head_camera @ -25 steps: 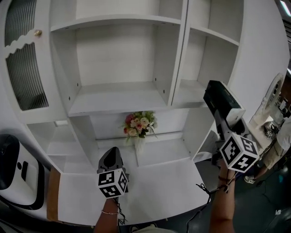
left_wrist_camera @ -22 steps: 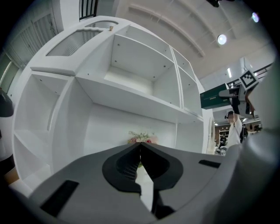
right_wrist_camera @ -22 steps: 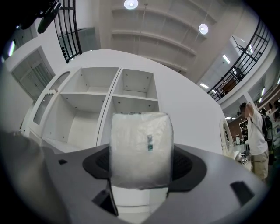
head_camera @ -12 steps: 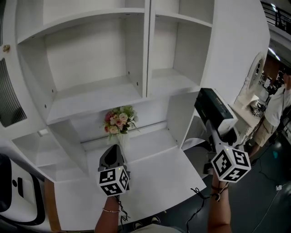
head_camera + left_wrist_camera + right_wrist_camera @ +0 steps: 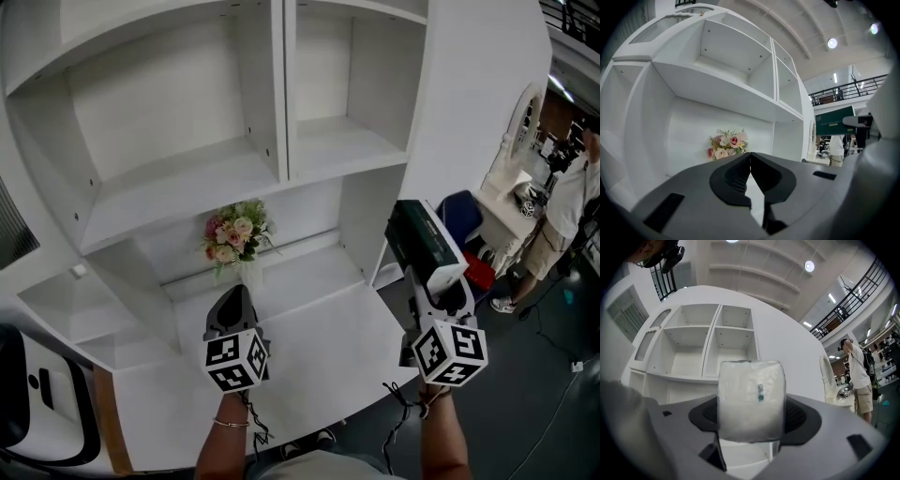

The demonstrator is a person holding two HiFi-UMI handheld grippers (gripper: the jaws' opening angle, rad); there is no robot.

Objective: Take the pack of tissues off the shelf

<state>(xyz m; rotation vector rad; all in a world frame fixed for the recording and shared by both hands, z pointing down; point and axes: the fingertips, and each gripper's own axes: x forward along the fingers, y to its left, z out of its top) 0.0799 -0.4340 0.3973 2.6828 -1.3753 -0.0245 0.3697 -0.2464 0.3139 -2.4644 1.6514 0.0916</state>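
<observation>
Left gripper (image 5: pixel 233 302) is hovering low over the white desk surface (image 5: pixel 323 361), its jaws pressed together on nothing, just in front of the flower bouquet (image 5: pixel 230 240). Further right, the right gripper (image 5: pixel 751 418) is clamping the pack of tissues (image 5: pixel 419 236), whose long axis is running out along the jaws toward the shelf unit (image 5: pixel 187 192). The pack is hanging clear of the shelves, beside the unit's right side, so pulling it farther off is probably falling to the right hand alone.
</observation>
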